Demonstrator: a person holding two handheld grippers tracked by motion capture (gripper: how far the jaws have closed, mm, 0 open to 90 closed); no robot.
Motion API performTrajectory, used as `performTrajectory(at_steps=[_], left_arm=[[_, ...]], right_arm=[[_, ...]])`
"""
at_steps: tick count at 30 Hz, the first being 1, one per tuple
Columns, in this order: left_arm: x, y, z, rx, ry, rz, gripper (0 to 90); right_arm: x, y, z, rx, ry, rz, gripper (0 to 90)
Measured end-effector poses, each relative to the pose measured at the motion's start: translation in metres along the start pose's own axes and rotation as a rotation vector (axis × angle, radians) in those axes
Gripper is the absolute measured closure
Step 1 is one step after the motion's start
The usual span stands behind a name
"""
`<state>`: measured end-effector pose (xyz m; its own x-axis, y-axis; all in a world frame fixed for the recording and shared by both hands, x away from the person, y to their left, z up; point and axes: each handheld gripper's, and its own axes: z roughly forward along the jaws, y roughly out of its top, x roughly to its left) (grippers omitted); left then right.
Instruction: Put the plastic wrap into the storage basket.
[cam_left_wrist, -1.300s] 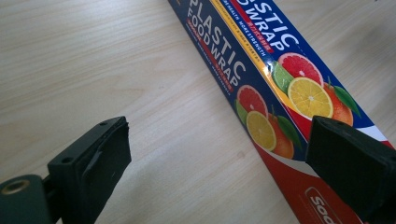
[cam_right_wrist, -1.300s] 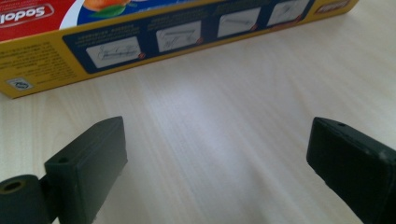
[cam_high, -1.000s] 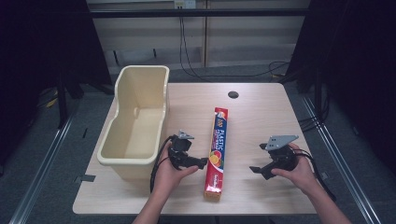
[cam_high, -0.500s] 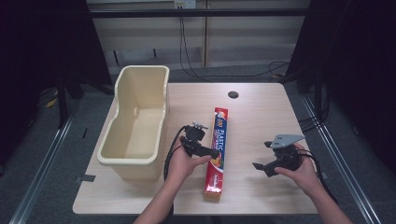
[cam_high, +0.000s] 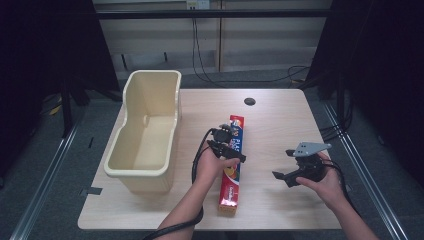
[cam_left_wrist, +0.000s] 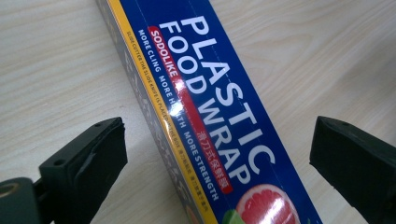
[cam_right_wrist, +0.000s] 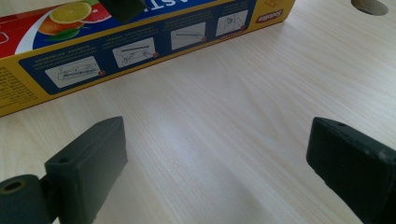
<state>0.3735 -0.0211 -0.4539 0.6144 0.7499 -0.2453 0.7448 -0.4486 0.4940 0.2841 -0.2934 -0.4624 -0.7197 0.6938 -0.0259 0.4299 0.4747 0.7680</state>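
The cream tub (cam_high: 145, 135) is sitting on the left of the table (cam_high: 280, 120), its floor showing bare. The plastic wrap box (cam_high: 232, 165) is lying lengthwise mid-table, just right of it. The left gripper (cam_high: 227, 145) is hovering over the box's far half, jaws spread wide astride it; a second ago it was nearer and left of the box. The right gripper (cam_high: 295, 167) is resting well to the right, jaws wide, barely shifted.
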Motion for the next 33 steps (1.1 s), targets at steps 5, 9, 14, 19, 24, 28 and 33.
performTrajectory(at_steps=[5,9,14,19,24,28,33], left_arm=[[0.002,0.002,0.005,0.059,0.022,-0.003,8.8],[0.003,0.003,0.008,0.052,-0.020,-0.012,18.0],[0.000,0.005,0.013,0.086,0.005,-0.035,19.4],[-0.003,0.006,0.018,0.127,0.032,-0.059,19.9],[-0.004,0.008,0.020,0.144,0.041,-0.066,20.9],[-0.004,0.011,0.018,0.182,0.050,-0.113,24.7],[-0.004,0.013,0.014,0.210,0.071,-0.172,30.8]], right_arm=[[-0.001,0.000,0.000,-0.012,0.003,0.007,5.2],[-0.002,0.000,-0.001,-0.009,0.010,0.014,5.5],[-0.003,0.001,-0.002,-0.023,0.007,0.022,5.8],[-0.004,0.001,-0.003,-0.024,0.011,0.032,5.8],[-0.003,0.001,-0.003,-0.035,0.005,0.027,6.3],[-0.004,0.002,-0.003,-0.039,0.006,0.029,6.4],[-0.004,0.001,-0.004,-0.038,0.013,0.033,6.3]])
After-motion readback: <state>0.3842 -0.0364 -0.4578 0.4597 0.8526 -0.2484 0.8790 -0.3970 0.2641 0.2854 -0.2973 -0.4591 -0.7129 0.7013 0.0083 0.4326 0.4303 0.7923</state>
